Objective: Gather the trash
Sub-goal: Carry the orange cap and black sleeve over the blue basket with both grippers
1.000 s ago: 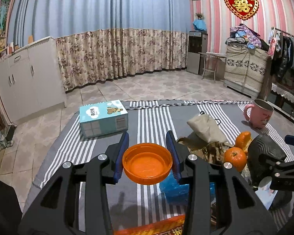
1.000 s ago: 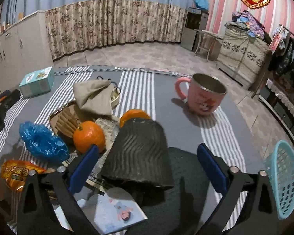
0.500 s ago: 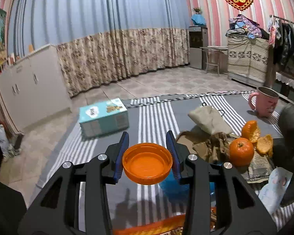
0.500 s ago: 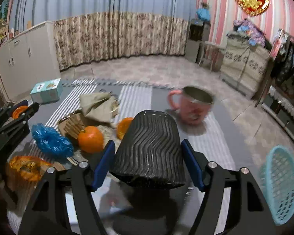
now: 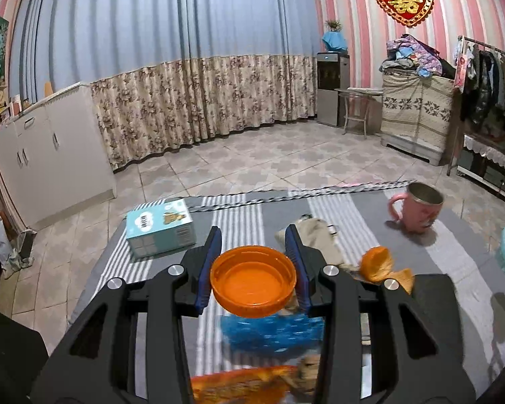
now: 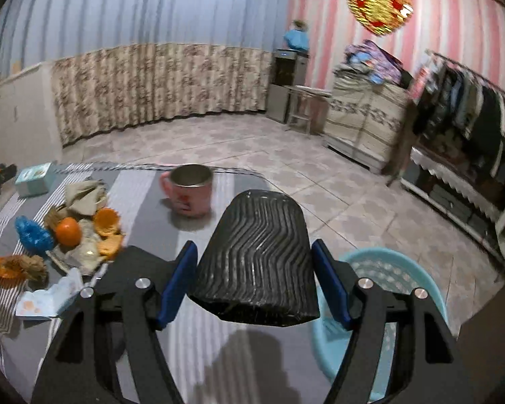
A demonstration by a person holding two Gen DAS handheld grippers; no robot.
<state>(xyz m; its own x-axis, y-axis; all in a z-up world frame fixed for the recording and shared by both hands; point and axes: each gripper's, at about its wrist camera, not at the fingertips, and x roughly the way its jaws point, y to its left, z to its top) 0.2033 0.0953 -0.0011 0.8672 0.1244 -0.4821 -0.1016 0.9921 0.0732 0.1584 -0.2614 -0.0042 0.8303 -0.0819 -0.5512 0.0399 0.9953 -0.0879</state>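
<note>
Right gripper has its blue-padded fingers closed onto a black ribbed, wavy-textured plastic cup-like container, one pad on each side, held up off the grey-and-white striped cloth on the desk. Taking the pink mug w/ metal rim as landmark: the black container sits nearer the camera than the mug & a bit to its right; a light-blue plastic mesh basket is right of and nearer than the mug, partly behind the right finger; whether it stands on the desk or lower can't be told. Left gripper is clamped on a round orange plastic lid, open side up, pads touching its rim both sides, held above the cloth. Left of the mug lies the trash pile: orange peel pieces, a whole orange fruit, a crumpled blue plastic bag, a beige crumpled cloth/paper wad, an orange snack wrapper farther left & nearer the camera, plus a pale printed paper scrap. A teal-and-white tissue box is well left of the mug near the desk's far-left edge. In the left wrist view, peel lies btwn mug & lid; blue bag shows blurred below the lid.
</note>
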